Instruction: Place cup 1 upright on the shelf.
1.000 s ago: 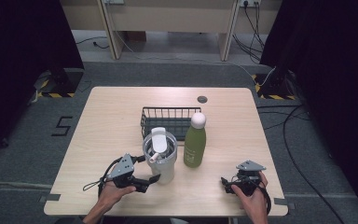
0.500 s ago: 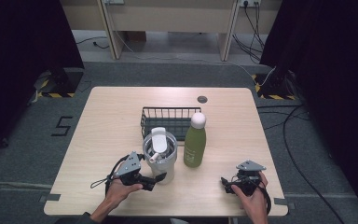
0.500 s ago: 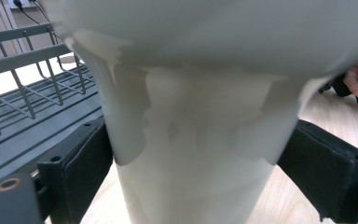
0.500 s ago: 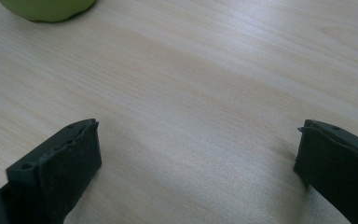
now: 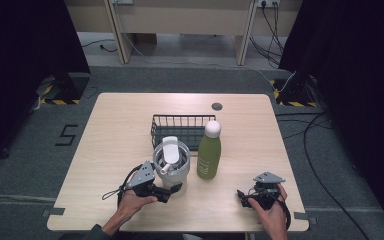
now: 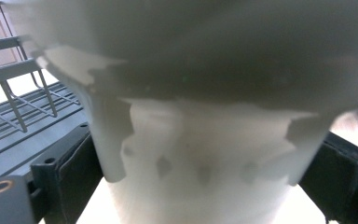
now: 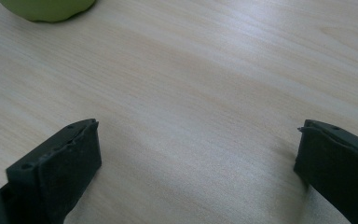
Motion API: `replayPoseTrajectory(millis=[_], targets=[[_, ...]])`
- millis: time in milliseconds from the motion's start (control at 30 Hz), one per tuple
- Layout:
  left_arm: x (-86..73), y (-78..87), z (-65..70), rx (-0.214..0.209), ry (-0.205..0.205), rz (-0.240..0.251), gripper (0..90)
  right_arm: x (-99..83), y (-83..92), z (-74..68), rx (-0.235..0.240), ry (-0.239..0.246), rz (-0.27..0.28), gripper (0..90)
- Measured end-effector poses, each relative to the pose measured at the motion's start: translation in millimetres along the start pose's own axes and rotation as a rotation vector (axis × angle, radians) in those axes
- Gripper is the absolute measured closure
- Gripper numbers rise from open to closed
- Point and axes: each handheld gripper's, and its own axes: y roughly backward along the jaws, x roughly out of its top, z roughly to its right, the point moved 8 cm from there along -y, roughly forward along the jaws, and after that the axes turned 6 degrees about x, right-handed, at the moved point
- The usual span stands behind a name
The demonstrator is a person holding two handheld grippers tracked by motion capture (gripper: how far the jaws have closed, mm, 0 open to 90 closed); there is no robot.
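Black jaws of the left gripper (image 5: 172, 190) have just been opening and now stand about half spread, one on each side of the tumbler (image 5: 171, 167) near its base. In the left gripper view the tumbler's pale wall (image 6: 205, 154) sits between the two black jaws, so near the lens that it blurs; whether the pads press on it I cannot tell. The person's left hand (image 5: 132, 202) holds this gripper at about seven o'clock on the table (image 5: 110, 130).

The tumbler is a light grey cup, upright, with a white lid and a raised flap on top — it stands at about six o'clock of table centre, just in front of the wire basket (image 5: 180, 125). Just to its right, at about five o'clock, stands a green bottle (image 5: 209, 155) with a white cap, close beside the tumbler but apart from it.

At the far right, about four o'clock, the right hand (image 5: 272, 212) rests the right gripper (image 5: 244, 197) on the table, jaws spread wide with bare wood between them.

Compared with a second ago, the left gripper has slid in around the tumbler's foot — before, it lay just left of the cup. The tumbler, bottle, basket and right gripper sit where they were.
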Motion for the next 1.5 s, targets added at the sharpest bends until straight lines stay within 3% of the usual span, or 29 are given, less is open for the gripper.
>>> replayPoseTrajectory(millis=[667,1233,1500], targets=[[0.1,-9.2,0.4,-0.010,0.019,0.028,8.1,0.0,0.0,-0.2,0.001,0.002,-0.001,0.4],[0.9,-8.1,0.8,0.007,0.002,0.051,10.0,0.0,0.0,-0.4,0.003,0.003,-0.001,0.4],[1.7,-8.4,-0.5,0.003,0.017,0.056,10.2,0.0,0.0,-0.3,0.003,0.003,-0.001,0.4]])
